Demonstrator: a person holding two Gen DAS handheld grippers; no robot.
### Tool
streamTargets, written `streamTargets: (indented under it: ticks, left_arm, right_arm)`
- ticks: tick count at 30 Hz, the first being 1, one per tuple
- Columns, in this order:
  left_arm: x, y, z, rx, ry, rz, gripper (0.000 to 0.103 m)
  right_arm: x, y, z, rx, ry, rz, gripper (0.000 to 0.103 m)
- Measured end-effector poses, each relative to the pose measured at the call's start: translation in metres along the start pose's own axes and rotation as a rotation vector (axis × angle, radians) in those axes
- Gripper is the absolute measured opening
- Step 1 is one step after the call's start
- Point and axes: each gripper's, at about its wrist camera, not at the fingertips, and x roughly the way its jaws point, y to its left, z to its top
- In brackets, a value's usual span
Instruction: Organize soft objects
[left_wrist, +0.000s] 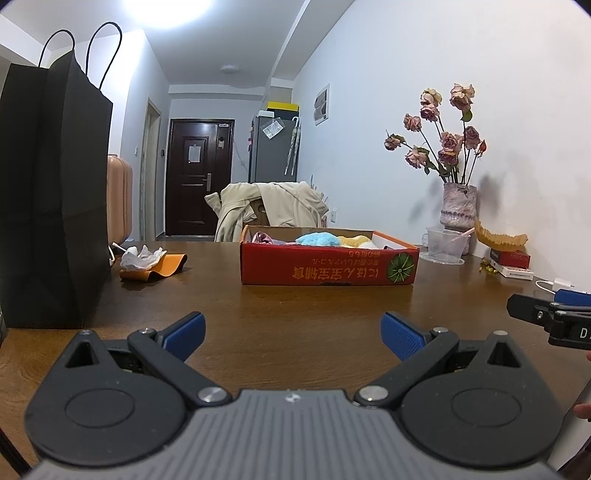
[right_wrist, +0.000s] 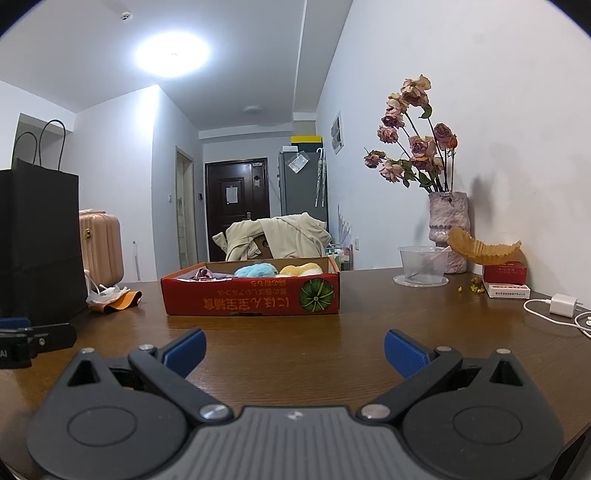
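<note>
On the wooden bench (left_wrist: 295, 317), 2 tongs, left tongs (left_wrist: 293, 334) and right tongs (right_wrist: 294, 350), are hovering wide and empty short of the red box (right_wrist: 251, 295) holding soft objects (right_wrist: 256, 271), whose low wall could be snagging any shallow reach.

Under both grippers the table (left_wrist: 295, 306) is dark wood with visible grain and a soft sheen. The left gripper (left_wrist: 293, 336) has matt black plastic arms, ribbed blue pads (left_wrist: 402, 334) and shiny metal pivots; the right gripper (right_wrist: 295, 352) looks the same. Ahead of them the box (right_wrist: 251, 295) is printed red cardboard, slightly glossy, holding a fluffy blue puff (right_wrist: 256, 270) and a yellow one (right_wrist: 300, 269). Left of the left gripper stands a matt black paper bag (left_wrist: 51, 192). Right of the right gripper are a clear plastic cup (right_wrist: 421, 264) and a rough, mottled vase (right_wrist: 447, 221).
</note>
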Motion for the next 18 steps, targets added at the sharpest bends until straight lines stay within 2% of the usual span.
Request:
streamTargets:
  ticks: [18]
  left_arm:
    - [-0.0039,-0.0031,0.0014,0.019,-0.012,-0.011,0.103]
  right_arm:
    - [-0.0019,0.0019,0.0011,0.004,-0.015,-0.007,0.103]
